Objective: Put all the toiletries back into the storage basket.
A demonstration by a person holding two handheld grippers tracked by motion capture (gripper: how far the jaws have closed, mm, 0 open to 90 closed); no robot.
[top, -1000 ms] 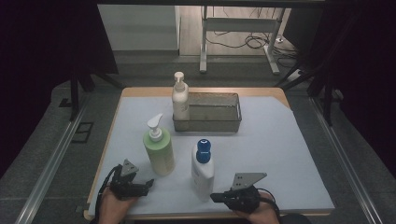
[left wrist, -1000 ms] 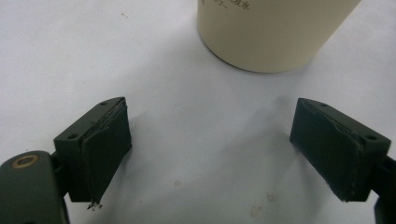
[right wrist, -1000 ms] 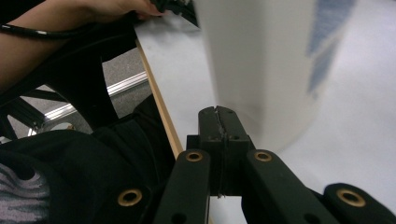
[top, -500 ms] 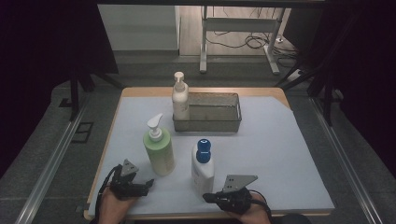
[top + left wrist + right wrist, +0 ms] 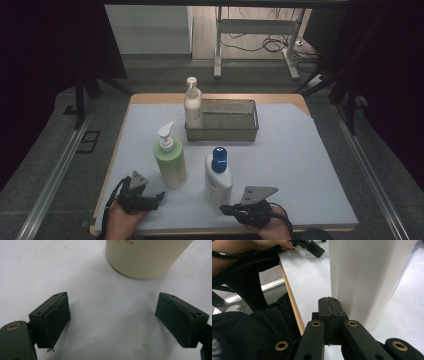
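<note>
A white bottle (image 5: 218, 180) with a blue cap stands upright at lower centre of the high view, on the pale sheet. Just left of it stands a light green pump bottle (image 5: 170, 160), also upright, its white pump head pointing toward upper right of the frame.

High view: fixed above the person's edge of the table (image 5: 300, 150), facing forward and down, taking in the whole top. Left gripper view: rides the left tongs (image 5: 112, 315), low and close, looking down at the green bottle (image 5: 146, 257) base. Right gripper view: table-level, tight against the white bottle (image 5: 367, 277). All share the table's near strip.
</note>
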